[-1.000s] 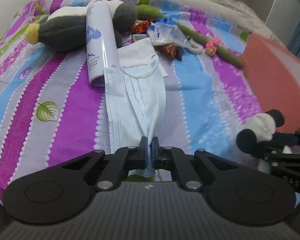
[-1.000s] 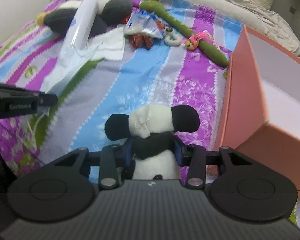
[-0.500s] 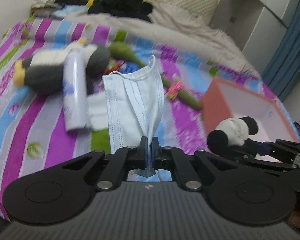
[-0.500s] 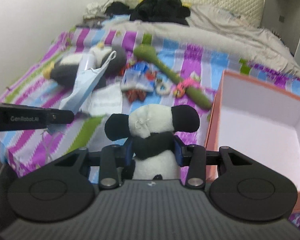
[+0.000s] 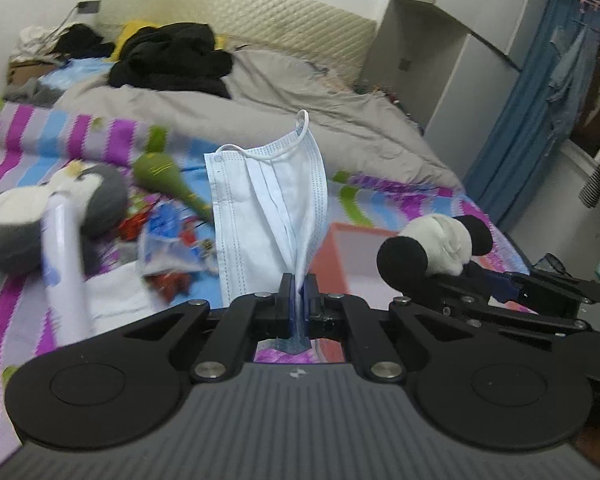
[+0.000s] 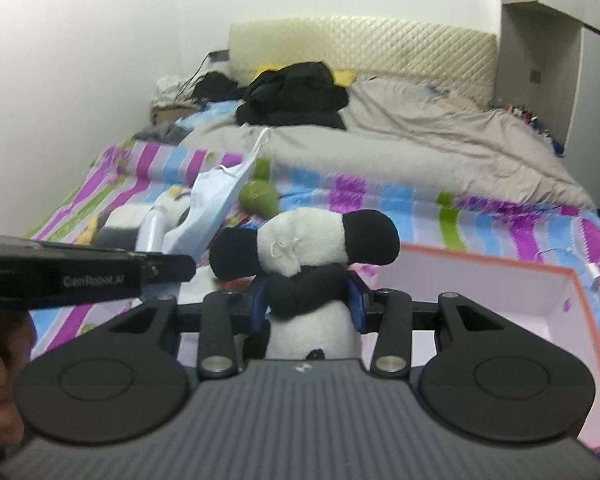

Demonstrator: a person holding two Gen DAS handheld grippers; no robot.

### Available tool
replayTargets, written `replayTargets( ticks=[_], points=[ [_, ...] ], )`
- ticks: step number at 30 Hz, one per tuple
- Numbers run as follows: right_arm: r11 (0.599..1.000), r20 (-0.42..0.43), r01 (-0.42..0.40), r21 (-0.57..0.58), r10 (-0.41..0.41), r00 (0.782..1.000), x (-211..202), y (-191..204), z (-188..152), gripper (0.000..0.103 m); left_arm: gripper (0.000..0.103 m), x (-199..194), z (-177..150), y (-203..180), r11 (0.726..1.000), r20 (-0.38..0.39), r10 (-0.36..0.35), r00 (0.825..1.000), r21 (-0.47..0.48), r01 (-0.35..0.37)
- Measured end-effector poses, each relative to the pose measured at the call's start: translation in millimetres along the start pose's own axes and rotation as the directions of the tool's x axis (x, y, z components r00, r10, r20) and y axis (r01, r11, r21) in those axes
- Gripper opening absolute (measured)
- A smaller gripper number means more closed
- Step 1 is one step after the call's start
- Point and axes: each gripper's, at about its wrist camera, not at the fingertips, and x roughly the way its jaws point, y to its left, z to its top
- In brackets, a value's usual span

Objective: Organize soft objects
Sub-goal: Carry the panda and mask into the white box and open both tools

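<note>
Left wrist: face mask (image 5: pixel 268 216) pinched upright between left tongs (image 5: pixel 298 296).

Open air above a striped bedspread (image 5: pixel 16 292), wide enough for passage. Left part of bedspread crowded: grey-and-white plush (image 5: pixel 16 232), white spray bottle (image 5: pixel 66 264) leaning across it, green plush stick (image 5: pixel 164 180), crinkled wrappers (image 5: pixel 172 244), white cloth (image 5: pixel 112 296). Right side taken by an orange box (image 6: pixel 540 304), top open, white inside bare. Farther back, a rumpled grey duvet (image 6: pixel 440 152) and black clothing pile (image 6: pixel 296 96). Two held grippers near each other, a face mask (image 5: pixel 268 216) hanging upward between them and the clutter.
</note>
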Motion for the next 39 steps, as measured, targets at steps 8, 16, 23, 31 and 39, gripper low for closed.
replayTargets(
  ticks=[8, 16, 23, 31, 39],
  points=[
    [0.996, -0.019, 0.072, 0.047, -0.072, 0.997, 11.1, -59.0, 0.8, 0.044, 0.005, 47.6, 23.0, -59.2, 0.995, -0.03, -0.076, 0.997, 0.06, 0.078],
    [0.974, -0.163, 0.177, 0.138, -0.154, 0.975, 51.4, -124.9, -32.1, 0.044, 0.005, 138.3, 13.2, -101.6, 0.984, -0.169, -0.14, 0.976, 0.087, 0.156],
    [0.95, -0.316, 0.251, 0.184, -0.185, 0.931, 90.4, -165.9, -75.8, 0.044, 0.005, 210.3, -11.0, -123.7, 0.968, -0.31, -0.182, 0.933, 0.111, 0.226],
    [0.93, -0.376, 0.293, 0.22, -0.196, 0.906, 111.6, -189.9, -104.8, 0.044, 0.005, 257.6, -31.5, -137.4, 0.961, -0.396, -0.182, 0.9, 0.124, 0.248],
    [0.918, -0.364, 0.286, 0.275, -0.176, 0.915, 107.0, -198.2, -101.4, 0.058, 0.036, 259.2, -33.4, -143.2, 0.956, -0.413, -0.174, 0.894, 0.146, 0.253]
  ],
)
